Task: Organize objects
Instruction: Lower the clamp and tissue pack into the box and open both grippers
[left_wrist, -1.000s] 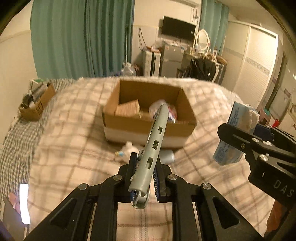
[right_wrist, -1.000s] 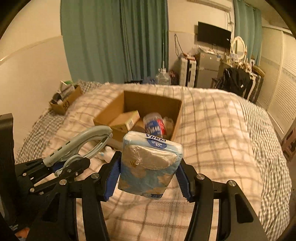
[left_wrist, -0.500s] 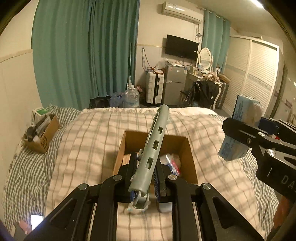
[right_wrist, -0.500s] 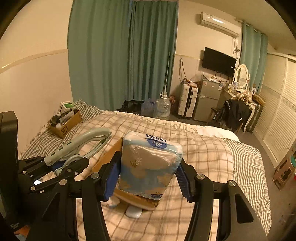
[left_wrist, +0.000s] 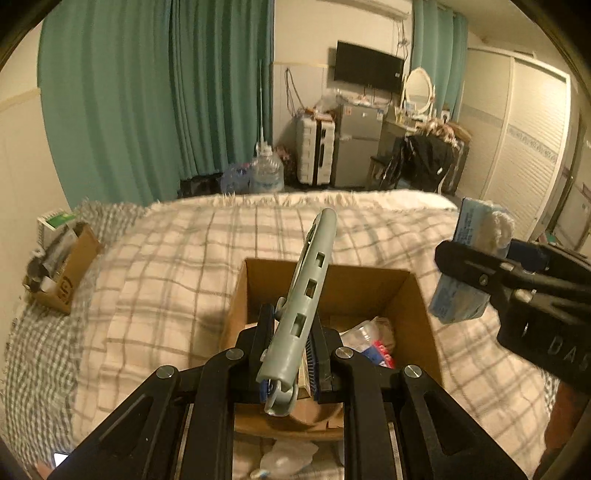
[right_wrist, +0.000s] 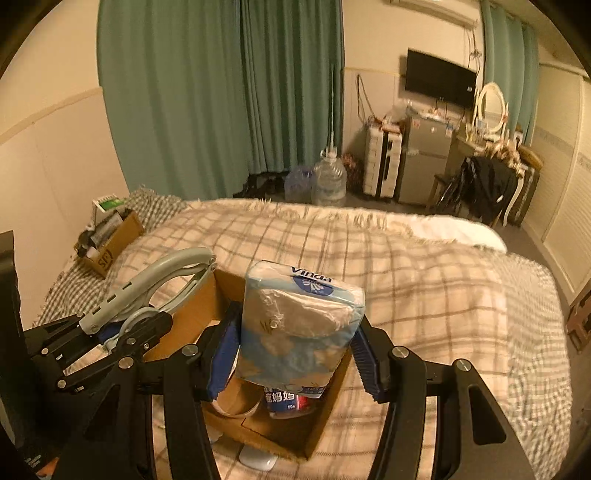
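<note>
your left gripper (left_wrist: 289, 356) clamped tight on grey looped tool (left_wrist: 303, 295), handle pointing up over open cardboard box (left_wrist: 424, 314) on checked bed cover (left_wrist: 166, 280). your right gripper (right_wrist: 291, 354) squeezes blue tissue pack (right_wrist: 301, 325), upright, above same box. bottle (right_wrist: 284, 398) and clutter lie inside box. small box (right_wrist: 114, 243) sits at bed's far left edge.

Home bedroom, plaid-covered bed (right_wrist: 424, 266), teal curtains (right_wrist: 221, 92), wall television (right_wrist: 439, 83)

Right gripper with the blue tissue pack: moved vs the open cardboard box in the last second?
Yes. The right gripper with the blue tissue pack has advanced over the open cardboard box, which earlier lay ahead of it on the bed.
</note>
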